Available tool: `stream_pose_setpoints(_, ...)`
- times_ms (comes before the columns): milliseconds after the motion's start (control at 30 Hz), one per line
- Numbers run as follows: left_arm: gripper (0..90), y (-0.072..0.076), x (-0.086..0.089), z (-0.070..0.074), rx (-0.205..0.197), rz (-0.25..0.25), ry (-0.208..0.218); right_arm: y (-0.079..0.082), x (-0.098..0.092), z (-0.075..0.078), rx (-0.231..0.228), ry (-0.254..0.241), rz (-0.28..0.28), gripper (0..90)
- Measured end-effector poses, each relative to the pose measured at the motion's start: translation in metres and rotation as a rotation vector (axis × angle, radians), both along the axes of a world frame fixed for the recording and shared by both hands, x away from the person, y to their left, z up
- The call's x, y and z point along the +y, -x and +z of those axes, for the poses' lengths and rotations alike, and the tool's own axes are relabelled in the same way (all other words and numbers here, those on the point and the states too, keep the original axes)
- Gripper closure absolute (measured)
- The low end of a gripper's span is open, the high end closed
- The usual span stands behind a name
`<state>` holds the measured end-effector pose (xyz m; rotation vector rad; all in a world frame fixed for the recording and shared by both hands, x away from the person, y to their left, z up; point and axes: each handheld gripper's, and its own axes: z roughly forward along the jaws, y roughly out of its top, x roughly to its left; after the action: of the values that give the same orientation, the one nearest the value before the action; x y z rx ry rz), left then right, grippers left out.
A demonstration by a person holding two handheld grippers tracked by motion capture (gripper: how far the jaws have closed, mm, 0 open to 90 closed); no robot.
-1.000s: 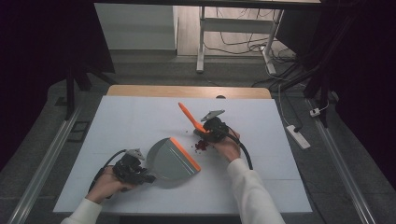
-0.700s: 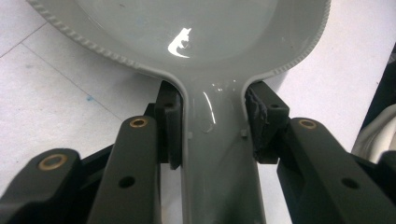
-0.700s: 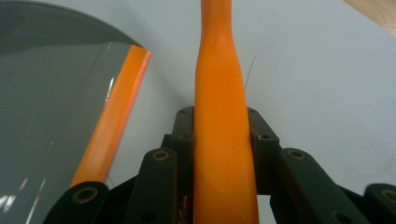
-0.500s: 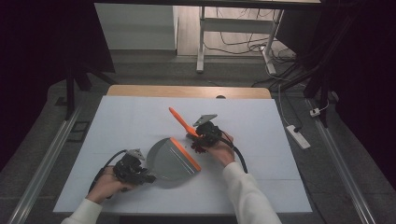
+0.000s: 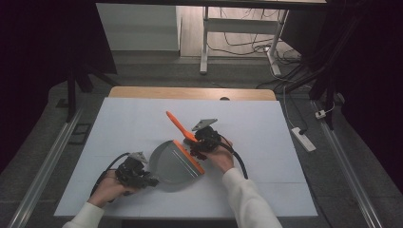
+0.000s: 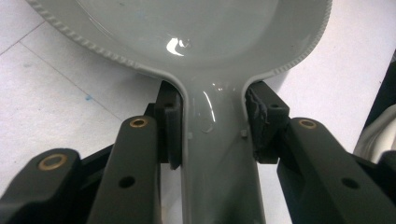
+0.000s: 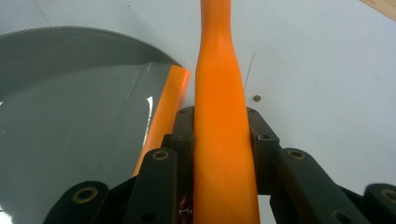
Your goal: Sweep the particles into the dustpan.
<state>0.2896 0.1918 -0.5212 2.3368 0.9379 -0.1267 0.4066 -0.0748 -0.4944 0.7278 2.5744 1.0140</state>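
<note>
on the white table point(image 5: 266, 142) lies a grey plastic dustpan with an orange rubber lip point(image 5: 173, 164), its flat pan resting on the surface near the front middle. the left tool point(image 5: 142, 175) sits at the pan's front-left end, and in the left gripper view its two black jaws stand on either side of the dustpan's grey handle point(image 6: 215, 154), pads pressed against the handle's sides just where it widens into the glossy pan; the tool is closed on that handle. a ribbed edge runs along the pan's rim, and a small blue speck point(image 6: 88, 97) marks the table to one side of it.

the right tool point(image 5: 197, 145) is just beyond the dustpan's orange lip, held in the person's right hand point(image 5: 219, 154). it is clamped on a long orange plastic brush handle point(image 5: 178, 124), which sticks out from the jaws and slants away toward the far left, raised over the table. in the right gripper view the orange handle point(image 7: 219, 140) runs straight up between the two jaws, gripped tightly on both sides, with the dustpan's orange lip point(image 7: 166, 112) and grey pan just beside it. a tiny dark crumb point(image 7: 257, 98) lies on the table on the other side of the handle.

white sleeves cover both forearms, and black cables trail from each tool.
</note>
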Motion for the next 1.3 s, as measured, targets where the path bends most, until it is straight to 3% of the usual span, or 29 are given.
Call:
stream_pose_setpoints(367, 62.1, 0.0, 0.0, -0.001, -0.003, 0.001, 0.001, 0.01, 0.011, -0.002, -0.014, -0.01, 0.04, 69.8)
stream_pose_setpoints(600, 62.1, 0.0, 0.0, -0.001, -0.004, 0.001, 0.001, 0.015, 0.014, -0.004, -0.023, -0.029, 0.034, 69.8)
stream_pose_setpoints(800, 62.1, 0.0, 0.0, -0.001, -0.004, 0.001, 0.0, 0.023, 0.018, -0.002, 0.001, -0.098, 0.061, 69.9)
stream_pose_setpoints(933, 62.1, 0.0, 0.0, -0.001, -0.005, 0.0, 0.0, 0.027, 0.022, 0.0, 0.012, -0.116, 0.088, 70.0)
stream_pose_setpoints(967, 62.1, 0.0, 0.0, -0.001, -0.005, 0.001, 0.0, 0.028, 0.023, 0.001, 0.031, -0.147, 0.1, 70.1)
stream_pose_setpoints(1067, 62.1, 0.001, 0.0, -0.001, -0.005, 0.002, 0.002, 0.031, 0.024, 0.004, 0.025, -0.165, 0.116, 70.1)
stream_pose_setpoints(1300, 62.1, 0.001, 0.0, -0.001, -0.004, 0.002, 0.003, 0.024, 0.004, 0.018, -0.018, -0.213, 0.059, 70.1)
